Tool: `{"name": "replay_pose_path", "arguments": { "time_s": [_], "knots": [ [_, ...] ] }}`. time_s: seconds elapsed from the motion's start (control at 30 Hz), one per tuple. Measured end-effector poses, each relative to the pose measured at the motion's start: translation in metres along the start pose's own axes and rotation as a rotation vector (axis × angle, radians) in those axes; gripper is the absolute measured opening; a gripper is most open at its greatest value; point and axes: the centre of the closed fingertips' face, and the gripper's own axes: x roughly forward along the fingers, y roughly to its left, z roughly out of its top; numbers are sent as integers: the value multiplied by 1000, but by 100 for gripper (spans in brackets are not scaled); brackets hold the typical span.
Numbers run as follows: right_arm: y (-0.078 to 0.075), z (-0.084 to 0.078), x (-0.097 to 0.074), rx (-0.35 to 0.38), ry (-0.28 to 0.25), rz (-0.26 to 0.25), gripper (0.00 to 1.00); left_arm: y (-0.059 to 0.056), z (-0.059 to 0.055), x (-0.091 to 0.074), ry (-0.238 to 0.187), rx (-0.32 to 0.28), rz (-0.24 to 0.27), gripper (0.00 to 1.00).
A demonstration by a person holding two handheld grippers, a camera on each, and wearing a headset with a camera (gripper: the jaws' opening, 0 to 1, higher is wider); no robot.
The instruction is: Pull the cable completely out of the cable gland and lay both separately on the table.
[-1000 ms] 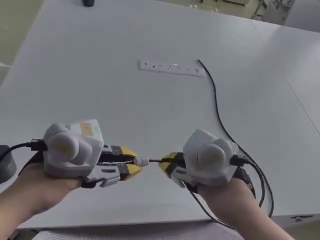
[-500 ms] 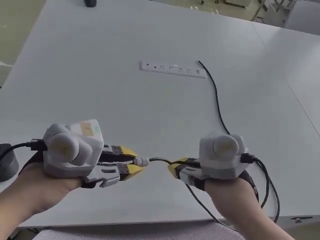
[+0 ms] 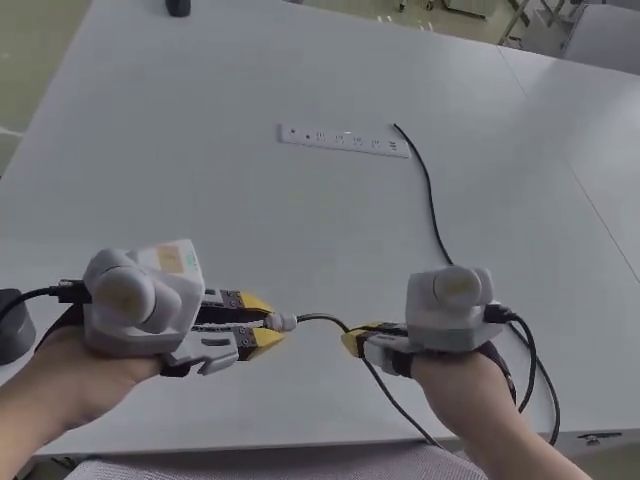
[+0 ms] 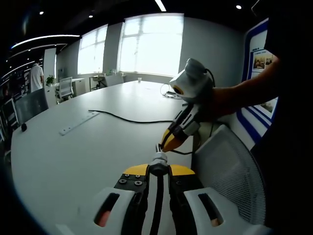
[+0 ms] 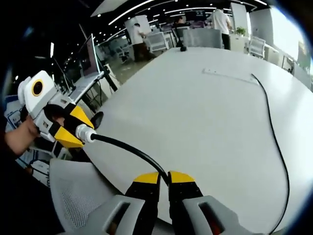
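Observation:
My left gripper [image 3: 268, 331] is shut on a small white cable gland [image 3: 280, 322], seen close up between its yellow tips as the gland [image 4: 158, 162]. A thin black cable [image 3: 322, 319] runs out of the gland and curves to my right gripper [image 3: 352, 339], which is shut on it. In the right gripper view the cable [image 5: 128, 148] arcs from the gland [image 5: 84, 134] down into my right gripper [image 5: 163, 178]. Both grippers hover over the white table's near edge, a short gap apart. The cable's free end trails down past the table edge.
A white power strip [image 3: 343, 139] lies mid-table with its black cord [image 3: 440, 235] running toward the right front edge. A dark round object [image 3: 12, 326] sits at the left edge. The white table [image 3: 200, 150] is bare beyond. A mesh chair [image 5: 73, 198] stands below.
My right gripper has moved right, away from the left one, and rolled. More black cable now shows between the gland and the right gripper. The left gripper stays put.

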Motion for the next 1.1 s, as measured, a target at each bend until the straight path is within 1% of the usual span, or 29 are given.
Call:
{"name": "replay_pose_path", "arguments": {
  "time_s": [0.1, 0.17, 0.2, 0.23, 0.27, 0.33, 0.4, 0.47, 0.53, 0.57, 0.6, 0.63, 0.67, 0.7, 0.73, 0.77, 0.83, 0.9, 0.93, 1.1],
  "knots": [
    [1, -1, -2, -10, -9, 3, 1, 1, 0, -1, 0, 2, 5, 15],
    [0, 2, -4, -41, -32, -4, 2, 0, -1, -2, 2, 3, 7, 15],
    [1, 2, -5, -56, -35, 0, 3, 0, -2, -2, 2, 4, 8, 15],
    [1, 3, -6, -89, -40, -8, 3, 0, -2, -2, 2, -1, 10, 15],
    [2, 3, -6, -101, -41, -8, 3, 0, -3, -2, 1, -2, 12, 15],
    [5, 3, -6, -97, -47, 11, 5, 0, -3, -3, 1, -6, 16, 15],
    [8, 7, -8, -91, -67, 15, 15, 0, -4, -3, 2, -6, 17, 15],
    [12, 16, -12, -125, -103, 2, 23, 1, -6, -4, 9, -7, 19, 15],
    [22, 23, -16, -269, -102, -7, 24, 2, -6, -4, 9, -14, 22, 15],
    [27, 24, -16, -327, -99, -7, 24, 3, -6, -5, 8, -14, 22, 15],
    [37, 26, -17, -413, -87, 0, 24, 3, -6, -5, 7, -14, 22, 15],
    [43, 26, -16, -474, -79, 1, 24, 3, -6, -4, 6, -12, 22, 15],
    [50, 28, -15, -570, -71, 0, 24, 3, -6, -4, 6, -12, 21, 15],
    [53, 29, -15, -603, -70, -1, 22, 3, -6, -3, 7, -14, 21, 15],
    [63, 33, -14, -683, -85, 6, 20, 3, -7, -3, 8, -14, 22, 15],
    [72, 35, -12, -740, -93, 20, 19, 5, -8, -3, 9, -16, 26, 15],
    [80, 36, -9, -797, -84, 32, 16, 5, -8, -3, 10, -20, 28, 15],
    [84, 35, -4, -856, -60, 31, 13, 4, -7, -3, 10, -20, 27, 15],
    [85, 37, -2, -888, -64, 28, 11, 4, -8, -3, 14, -19, 26, 15],
    [94, 39, 2, -926, -78, 58, 8, 5, -9, -3, 17, -27, 31, 15]
  ]
}}
